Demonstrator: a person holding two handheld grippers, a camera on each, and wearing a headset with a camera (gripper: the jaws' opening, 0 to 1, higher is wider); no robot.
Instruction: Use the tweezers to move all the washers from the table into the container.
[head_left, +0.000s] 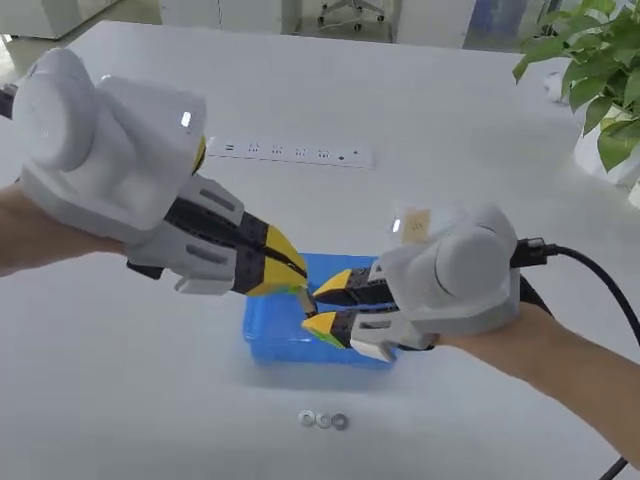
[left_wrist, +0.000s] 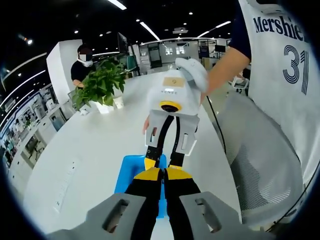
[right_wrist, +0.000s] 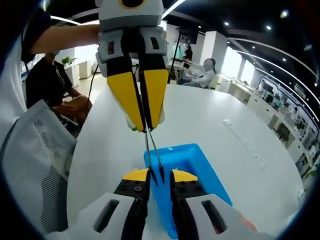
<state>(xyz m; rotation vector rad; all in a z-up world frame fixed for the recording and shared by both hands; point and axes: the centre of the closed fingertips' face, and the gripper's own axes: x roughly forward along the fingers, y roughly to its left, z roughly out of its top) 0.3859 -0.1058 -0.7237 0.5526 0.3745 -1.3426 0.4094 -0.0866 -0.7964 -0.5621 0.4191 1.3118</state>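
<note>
3 small silver washers (head_left: 323, 420) lie in a short touching row on the white table (head_left: 130, 400), on the person's side of a shallow blue container (head_left: 270, 345) and just apart from its near wall. A white power strip (head_left: 290, 152) lies beyond the container, toward the table's far edge. Over the container the left gripper (head_left: 295, 270) and the right gripper (head_left: 322, 305) meet tip to tip, each held in a bare hand, the left angled down from the upper left, the right lying almost level and pointing left. The right gripper view reveals what the head view barely resolves: thin dark tweezers (right_wrist: 155, 157) clamped between the left gripper's pressed-together yellow jaws. The tweezers' 2 prongs hang slightly spread and pinch nothing, and their points reach down between the right gripper's own jaws. Those jaws stand parted on either side of the points; whether they touch the prongs cannot be told. In the left gripper view the tweezers are hidden behind its closed jaws, with the right gripper's white body facing it head-on, a jersey numbered 31 at the right and a potted plant (left_wrist: 102, 82) at the table's far left edge.
</note>
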